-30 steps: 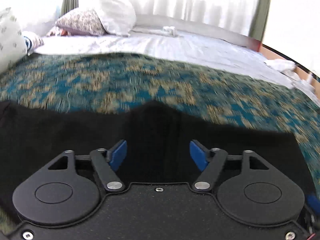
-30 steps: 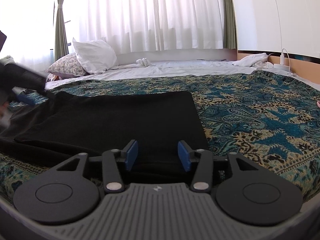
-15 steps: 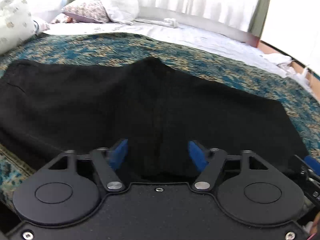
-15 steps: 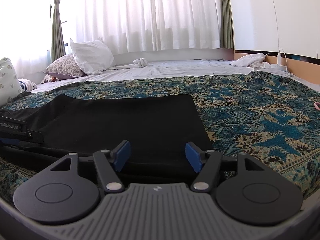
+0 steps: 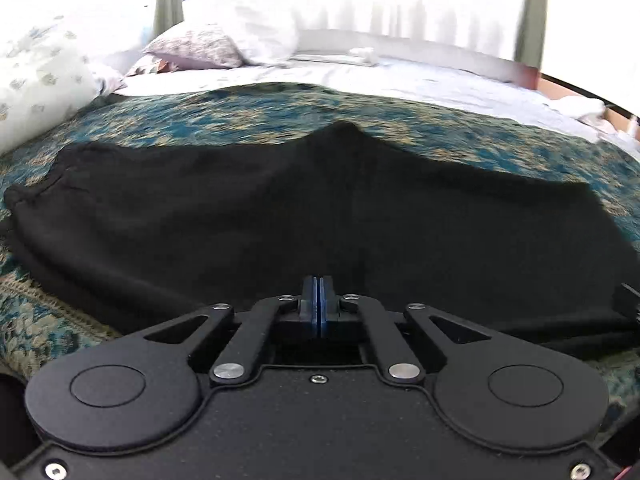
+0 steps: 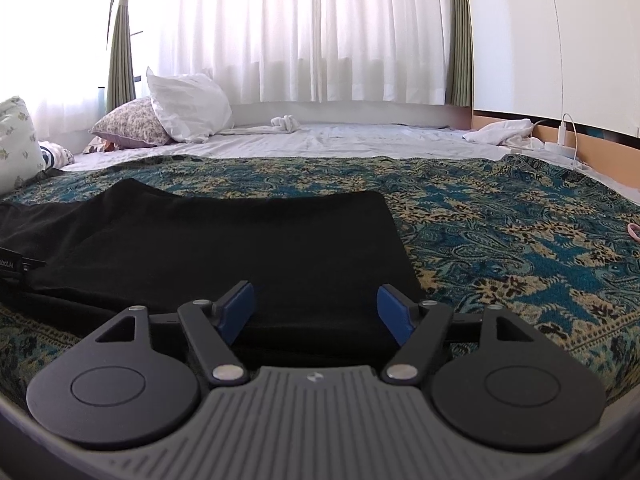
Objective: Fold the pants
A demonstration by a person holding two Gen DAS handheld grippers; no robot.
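Note:
Black pants (image 5: pixel 304 208) lie folded on a teal patterned bedspread (image 5: pixel 248 120). In the left wrist view my left gripper (image 5: pixel 317 296) sits at the pants' near edge with its blue pads pressed together; no cloth shows between them. In the right wrist view the pants (image 6: pixel 240 240) reach a straight right edge. My right gripper (image 6: pixel 316 306) is open over their near edge, its blue pads wide apart and empty. The left gripper's body (image 6: pixel 12 268) shows at the far left of that view.
White and floral pillows (image 6: pixel 168 116) lie at the back left on a white sheet (image 6: pixel 340 140). White curtains hang behind. A crumpled white cloth (image 6: pixel 504 130) and a charger cable (image 6: pixel 568 136) lie at the right by the wall. Another pillow (image 5: pixel 36 84) lies at the left.
My left gripper has shut, its pads now together. My right gripper has opened wider. The left view has drawn back so more of the pants shows.

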